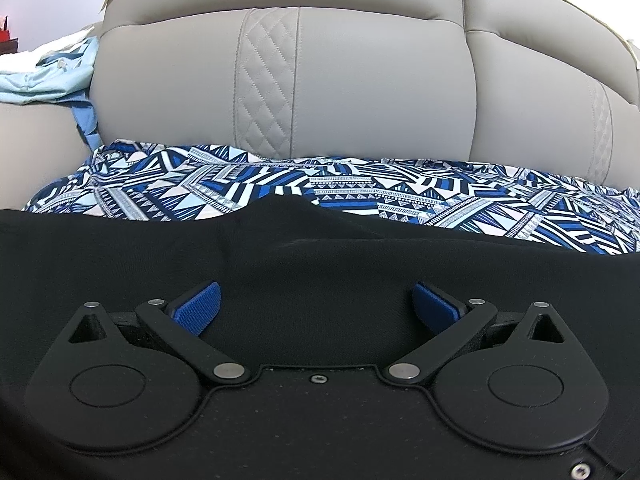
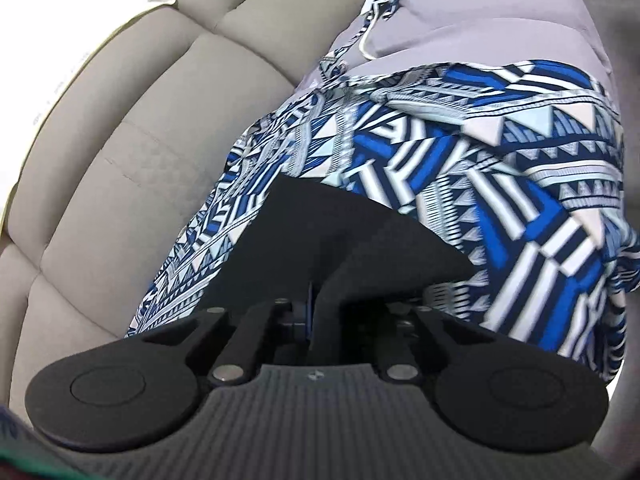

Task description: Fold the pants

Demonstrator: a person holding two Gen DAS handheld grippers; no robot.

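Black pants (image 1: 320, 256) lie spread on a blue, white and black patterned cloth (image 1: 400, 196) on a sofa seat. My left gripper (image 1: 316, 304) is open, its blue pads (image 1: 200, 308) wide apart just above the black fabric, holding nothing. In the right wrist view my right gripper (image 2: 320, 304) is shut on a fold of the black pants (image 2: 340, 232), which rises from the jaws and drapes over the patterned cloth (image 2: 460, 160). The right fingertips are mostly hidden by the fabric.
The beige padded sofa backrest (image 1: 320, 80) rises right behind the cloth and also shows in the right wrist view (image 2: 120, 140). A light blue garment (image 1: 48, 76) lies on the left armrest. A grey garment (image 2: 460, 16) lies beyond the patterned cloth.
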